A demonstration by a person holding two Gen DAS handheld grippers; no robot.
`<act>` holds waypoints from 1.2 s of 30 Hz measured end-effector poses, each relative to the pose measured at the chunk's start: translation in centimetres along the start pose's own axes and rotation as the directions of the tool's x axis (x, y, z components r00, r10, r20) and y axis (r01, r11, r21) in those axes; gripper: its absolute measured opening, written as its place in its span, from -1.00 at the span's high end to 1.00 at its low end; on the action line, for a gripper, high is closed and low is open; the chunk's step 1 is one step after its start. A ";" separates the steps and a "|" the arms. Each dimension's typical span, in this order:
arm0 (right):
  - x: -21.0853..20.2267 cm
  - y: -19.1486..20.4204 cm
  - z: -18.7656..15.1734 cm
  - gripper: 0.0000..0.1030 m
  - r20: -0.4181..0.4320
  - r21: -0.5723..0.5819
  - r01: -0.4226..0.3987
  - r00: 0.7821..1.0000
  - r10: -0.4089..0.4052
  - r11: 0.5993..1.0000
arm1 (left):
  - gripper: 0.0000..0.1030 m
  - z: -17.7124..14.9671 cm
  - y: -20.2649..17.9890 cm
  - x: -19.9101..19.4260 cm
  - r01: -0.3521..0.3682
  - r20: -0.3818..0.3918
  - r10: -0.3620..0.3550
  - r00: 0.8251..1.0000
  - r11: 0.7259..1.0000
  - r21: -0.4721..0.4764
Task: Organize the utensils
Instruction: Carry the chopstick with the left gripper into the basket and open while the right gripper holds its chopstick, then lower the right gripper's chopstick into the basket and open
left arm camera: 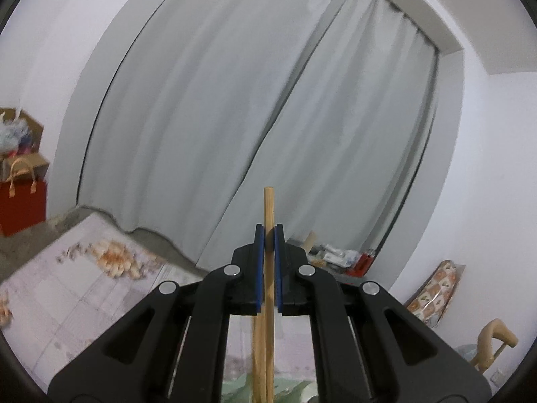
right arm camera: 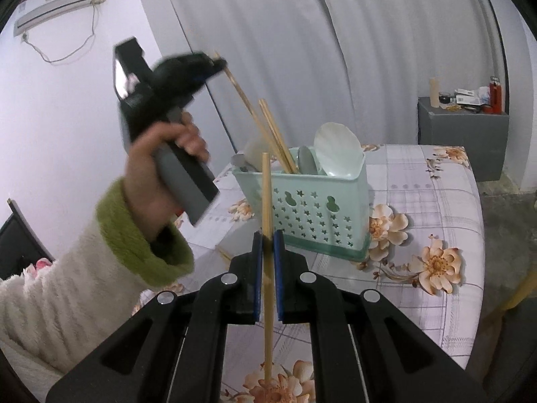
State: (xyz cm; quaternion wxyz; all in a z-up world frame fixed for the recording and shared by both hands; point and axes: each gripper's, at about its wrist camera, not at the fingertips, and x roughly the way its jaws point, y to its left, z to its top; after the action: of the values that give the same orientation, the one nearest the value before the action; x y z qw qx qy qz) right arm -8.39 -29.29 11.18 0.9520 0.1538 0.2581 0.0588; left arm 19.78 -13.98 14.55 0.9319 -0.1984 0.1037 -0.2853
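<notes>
Left gripper (left arm camera: 268, 235): blue pads nearly together, clamped on a thin pale wooden chopstick (left arm camera: 268, 208). In the left wrist view the stick's long axis runs straight up and down between the pads, blunt end poking up above the fingertips, the rest dropping below the frame edge. A second wooden length shows just beside it lower down (one stick or two held, cannot tell).

From the right wrist view the same left gripper (right arm camera: 220, 63) hangs above and to the left of the mint-green perforated plastic utensil basket (right arm camera: 315, 208), gripped by a hand (right arm camera: 161, 164) in a cream fleece sleeve with a green cuff (right arm camera: 134, 235). Its chopstick slants down and to the right, lower end among other chopsticks (right arm camera: 275, 134) leaning in the basket's middle.

Right gripper (right arm camera: 267, 235): pads likewise almost closed on a second plain wooden chopstick (right arm camera: 265, 188), upright, top end in front of the basket's near left corner, lower end down over the floral tablecloth (right arm camera: 436, 201).

Basket contents: a pale translucent ladle bowl (right arm camera: 339, 151) and a grey spoon (right arm camera: 307, 163) to the right of the sticks, one more grey utensil at the left end. Grey curtain (left arm camera: 235, 100) behind; a grey cabinet (right arm camera: 463, 137) with clutter stands well apart.
</notes>
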 end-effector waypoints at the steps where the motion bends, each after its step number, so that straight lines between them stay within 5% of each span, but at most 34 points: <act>1: -0.1 0.0 0.0 0.87 0.000 -0.001 0.002 1.000 -0.002 1.000 | 0.92 -0.6 0.5 0.1 -0.009 -0.011 0.009 1.000 1.000 -0.009; 12: -0.5 -0.9 0.5 0.87 0.026 0.022 0.029 0.999 -0.030 0.999 | 0.90 -2.1 2.4 -2.3 0.038 -0.096 -0.038 0.995 0.999 0.004; 18: -1.2 -0.7 2.3 0.87 0.066 0.005 0.033 0.997 -0.033 0.999 | 0.45 -3.2 3.7 -5.9 0.049 -0.117 -0.046 0.992 0.999 0.019; 24: -3.5 0.9 7.5 0.87 0.231 -0.072 0.034 0.973 -0.016 0.997 | 0.07 -5.0 4.9 -9.7 0.035 -0.183 -0.021 0.983 0.997 0.073; 28: -4.0 2.7 10.8 0.87 0.331 -0.137 0.046 0.944 0.002 0.990 | -0.13 -7.8 5.9 -11.6 -0.014 -0.284 0.058 0.957 0.988 0.155; 36: -0.9 5.5 16.5 0.87 0.426 -0.233 0.100 0.904 0.009 0.967 | -0.28 -13.1 8.7 -13.9 -0.107 -0.461 0.198 0.865 0.970 0.217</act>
State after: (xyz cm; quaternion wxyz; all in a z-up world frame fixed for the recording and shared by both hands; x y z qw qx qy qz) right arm -0.96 -28.63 26.93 0.9980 0.0361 0.0391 0.0336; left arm 8.68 -3.45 0.20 0.9112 -0.0256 0.3194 -0.2590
